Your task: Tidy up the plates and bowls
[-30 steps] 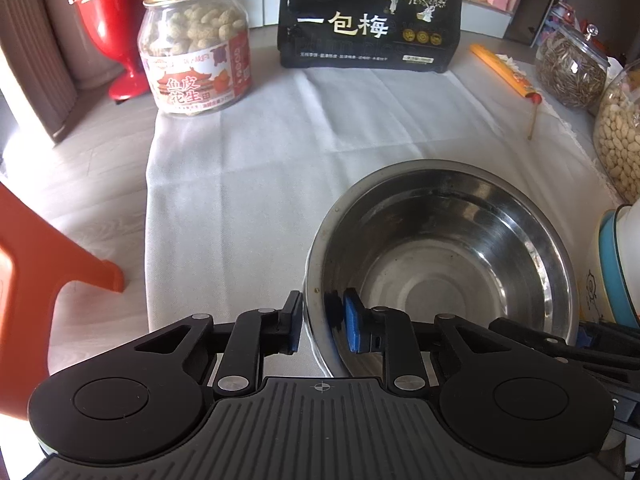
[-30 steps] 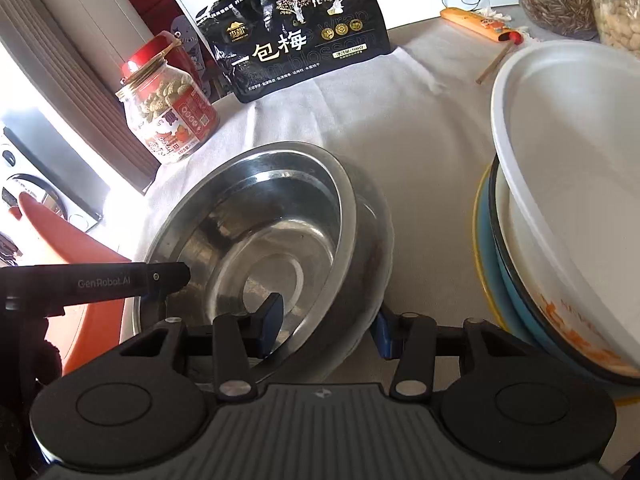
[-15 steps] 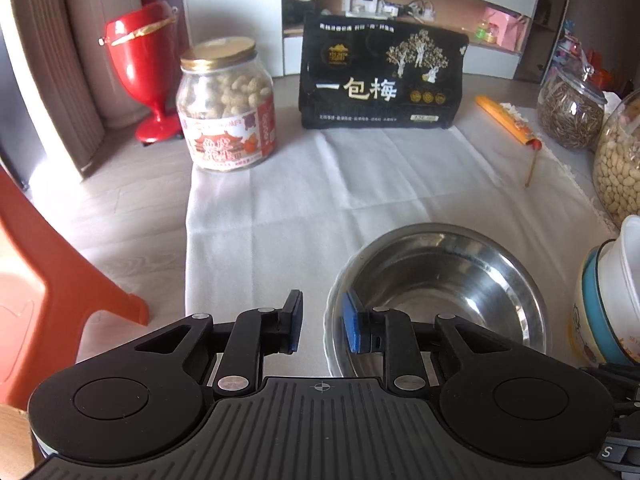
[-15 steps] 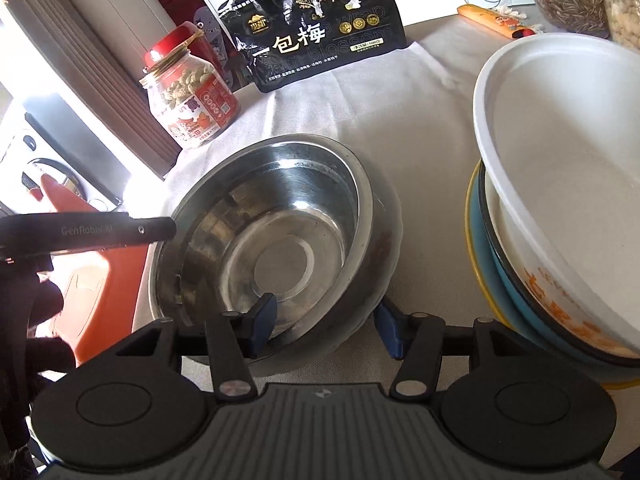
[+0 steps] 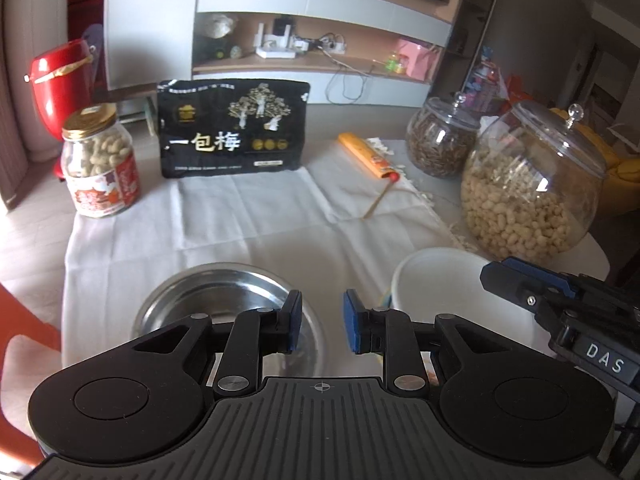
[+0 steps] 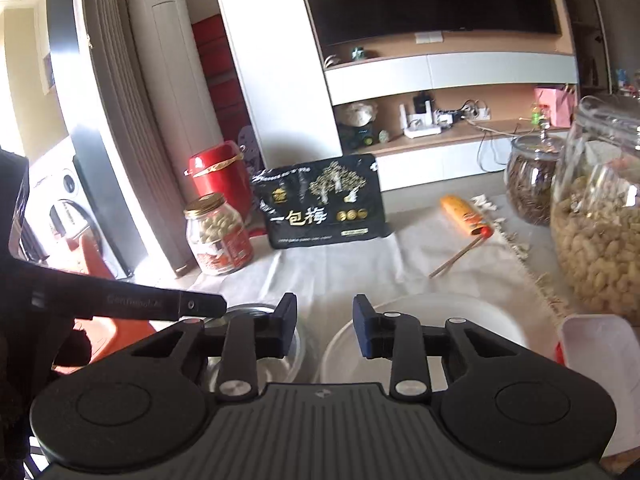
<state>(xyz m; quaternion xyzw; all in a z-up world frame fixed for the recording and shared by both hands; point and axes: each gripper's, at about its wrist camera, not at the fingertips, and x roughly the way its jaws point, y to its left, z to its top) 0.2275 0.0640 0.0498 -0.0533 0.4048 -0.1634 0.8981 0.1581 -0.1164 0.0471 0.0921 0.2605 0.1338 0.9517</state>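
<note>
A steel bowl [image 5: 224, 300] sits on the white cloth [image 5: 256, 220], below and left of my left gripper [image 5: 322, 320], which is open, empty and raised above it. A white bowl [image 5: 444, 292] stands to its right on a stack; the stack below it is hidden. In the right wrist view my right gripper [image 6: 325, 330] is open and empty, raised over the gap between the steel bowl [image 6: 256, 316] and the white bowl [image 6: 432, 312]. The right gripper's body also shows in the left wrist view [image 5: 560, 308].
At the back stand a peanut jar [image 5: 102, 164], a black snack bag [image 5: 234, 128], an orange packet [image 5: 366, 156], a seed jar [image 5: 440, 138] and a large nut jar [image 5: 528, 188]. A red bin [image 5: 60, 80] and an orange stool [image 5: 20, 340] are at the left.
Both grippers have let go of the steel bowl, opened wider and risen up and back. The bowl now rests on the cloth beside the white bowl's stack.
</note>
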